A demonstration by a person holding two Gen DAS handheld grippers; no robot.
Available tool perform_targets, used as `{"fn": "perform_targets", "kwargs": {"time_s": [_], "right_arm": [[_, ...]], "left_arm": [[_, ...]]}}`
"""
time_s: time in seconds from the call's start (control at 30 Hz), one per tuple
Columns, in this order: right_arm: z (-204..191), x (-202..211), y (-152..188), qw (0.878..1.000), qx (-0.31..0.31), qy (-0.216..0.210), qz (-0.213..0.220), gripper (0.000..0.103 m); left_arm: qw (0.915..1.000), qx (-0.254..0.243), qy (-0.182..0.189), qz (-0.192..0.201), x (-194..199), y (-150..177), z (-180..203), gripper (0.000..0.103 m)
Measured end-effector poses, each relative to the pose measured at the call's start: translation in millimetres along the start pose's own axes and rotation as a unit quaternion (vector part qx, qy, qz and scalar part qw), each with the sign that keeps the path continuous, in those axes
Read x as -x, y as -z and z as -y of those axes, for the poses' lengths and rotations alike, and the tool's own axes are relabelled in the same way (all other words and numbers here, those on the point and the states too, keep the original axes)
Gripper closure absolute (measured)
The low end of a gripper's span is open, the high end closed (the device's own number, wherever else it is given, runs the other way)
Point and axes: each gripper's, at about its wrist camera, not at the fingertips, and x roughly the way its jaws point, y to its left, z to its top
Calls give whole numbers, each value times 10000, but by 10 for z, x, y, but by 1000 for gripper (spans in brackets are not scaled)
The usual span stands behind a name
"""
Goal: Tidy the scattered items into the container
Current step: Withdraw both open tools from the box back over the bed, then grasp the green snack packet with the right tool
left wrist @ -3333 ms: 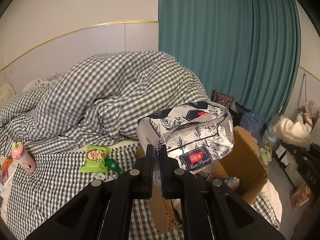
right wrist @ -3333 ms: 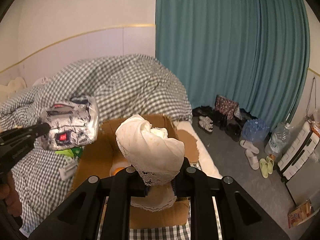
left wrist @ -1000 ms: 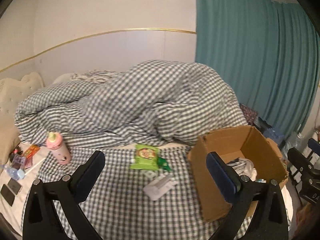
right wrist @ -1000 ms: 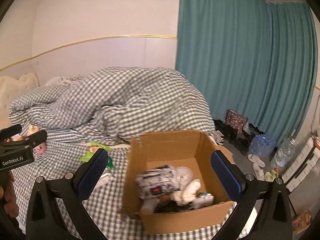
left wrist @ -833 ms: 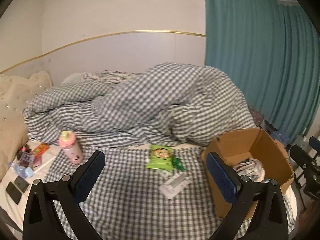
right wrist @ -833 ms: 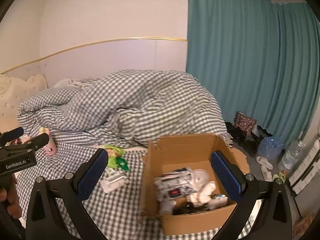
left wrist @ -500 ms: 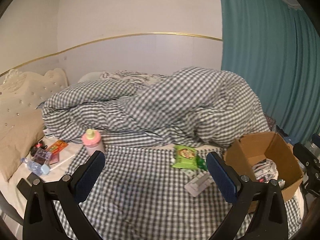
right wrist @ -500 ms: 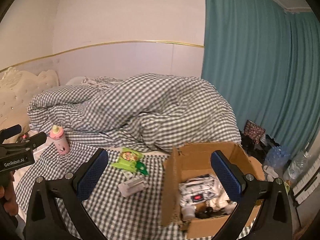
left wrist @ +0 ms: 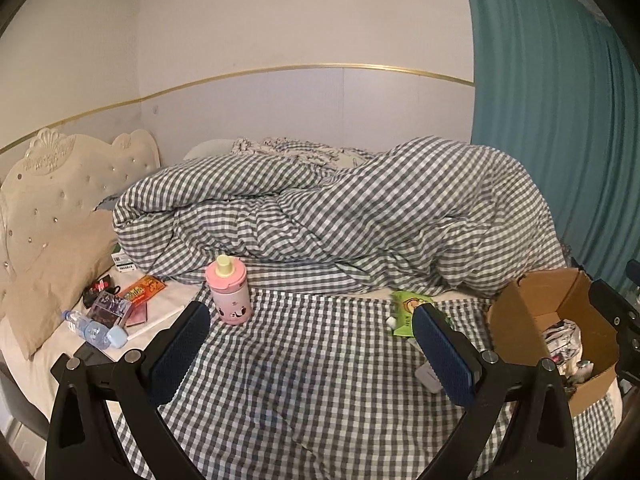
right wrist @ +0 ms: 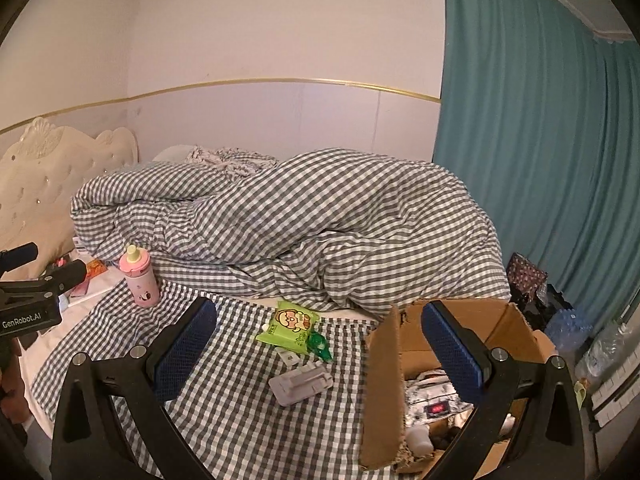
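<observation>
My left tongs [left wrist: 310, 354] and right tongs [right wrist: 320, 350] both gape wide, holding nothing. One cardboard box [right wrist: 384, 380] sits at the bed's right edge, mouth up. On the checked sheet [right wrist: 224, 408]: one pink bottle [right wrist: 140, 278] standing upright, one green packet [right wrist: 289, 326] and one white holder [right wrist: 301, 383], its long axis running left-right.

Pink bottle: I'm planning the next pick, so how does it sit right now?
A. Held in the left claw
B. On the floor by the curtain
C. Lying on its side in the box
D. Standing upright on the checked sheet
D. The pink bottle stands upright on the checked sheet, clear of the open left claw.
</observation>
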Motion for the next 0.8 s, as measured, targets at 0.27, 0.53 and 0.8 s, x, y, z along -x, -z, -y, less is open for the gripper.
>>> {"fn": "perform_targets", "kwargs": {"time_s": [0.27, 0.53, 0.8], "right_arm": [[-113, -455, 129, 9992, 215, -15, -345, 0], [-97, -958, 304, 9972, 297, -113, -681, 0], [-235, -1700, 536, 9920, 392, -418, -1123, 0]], "left_arm": [[9996, 36, 65, -274, -465, 88, -14, 0], [9979, -205, 52, -612, -1062, 198, 169, 0], [9964, -217, 24, -821, -1520, 310, 149, 0]]}}
